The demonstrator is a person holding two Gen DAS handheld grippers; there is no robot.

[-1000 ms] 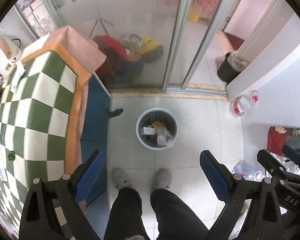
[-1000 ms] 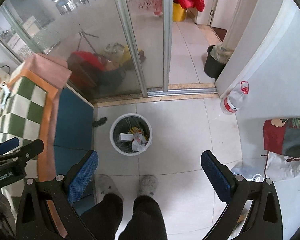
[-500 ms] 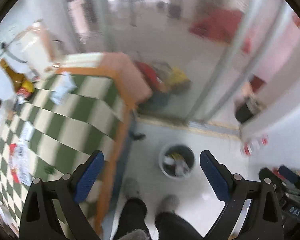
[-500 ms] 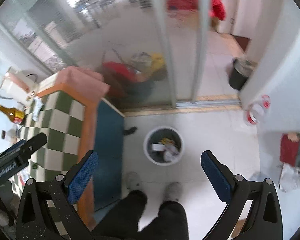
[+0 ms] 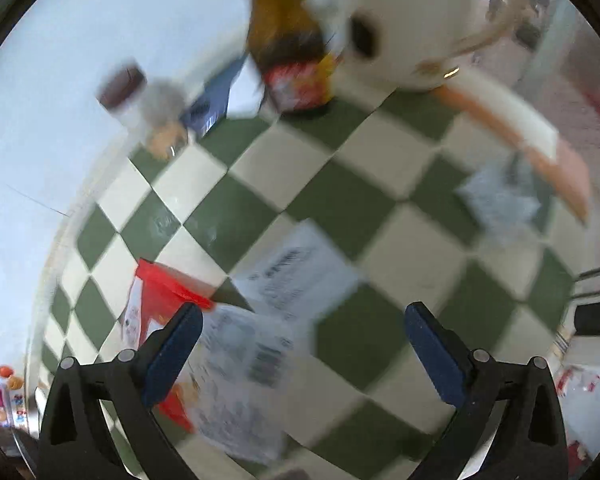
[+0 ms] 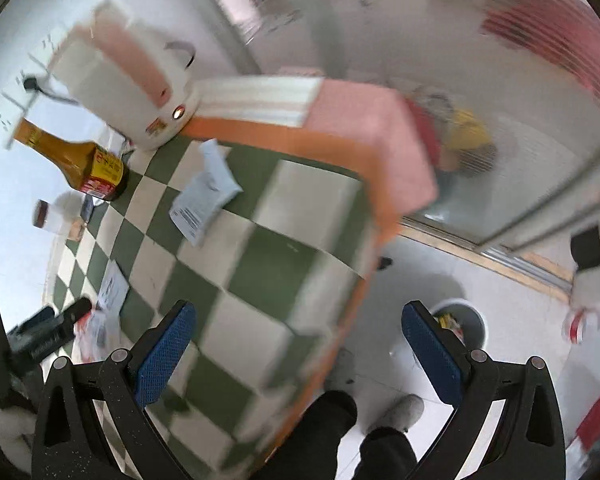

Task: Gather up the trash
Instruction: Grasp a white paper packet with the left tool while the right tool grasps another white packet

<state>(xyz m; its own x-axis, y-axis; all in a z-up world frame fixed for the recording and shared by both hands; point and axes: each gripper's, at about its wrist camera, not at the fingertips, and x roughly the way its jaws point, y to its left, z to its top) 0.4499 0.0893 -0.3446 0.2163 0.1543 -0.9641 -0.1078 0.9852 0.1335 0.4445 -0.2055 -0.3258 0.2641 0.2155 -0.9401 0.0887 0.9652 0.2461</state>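
My left gripper [image 5: 302, 344] is open and empty, low over the green-and-white checkered tablecloth [image 5: 340, 200]. Below it lie a clear plastic wrapper with a barcode [image 5: 244, 364], a white printed paper [image 5: 296, 276] and a red packet [image 5: 160, 300]. Another pale wrapper [image 5: 496, 200] lies near the table's right edge. My right gripper [image 6: 296, 344] is open and empty above the table's edge. In the right wrist view a pale wrapper [image 6: 204, 196] lies on the cloth [image 6: 260, 280], and the white trash bin [image 6: 466, 324] stands on the floor, partly hidden by a finger. The left gripper shows at the left [image 6: 52, 328].
A brown sauce bottle [image 6: 76, 160], a white rice cooker [image 6: 128, 80] and a small jar [image 6: 56, 216] stand at the table's back by the wall. A glass sliding door [image 6: 500, 120] is beyond. The person's legs and slippers [image 6: 396, 412] are on the tiled floor.
Both grippers swung left from the bin on the floor toward the table. The left one dropped close over the wrappers on the cloth. Both stay open.
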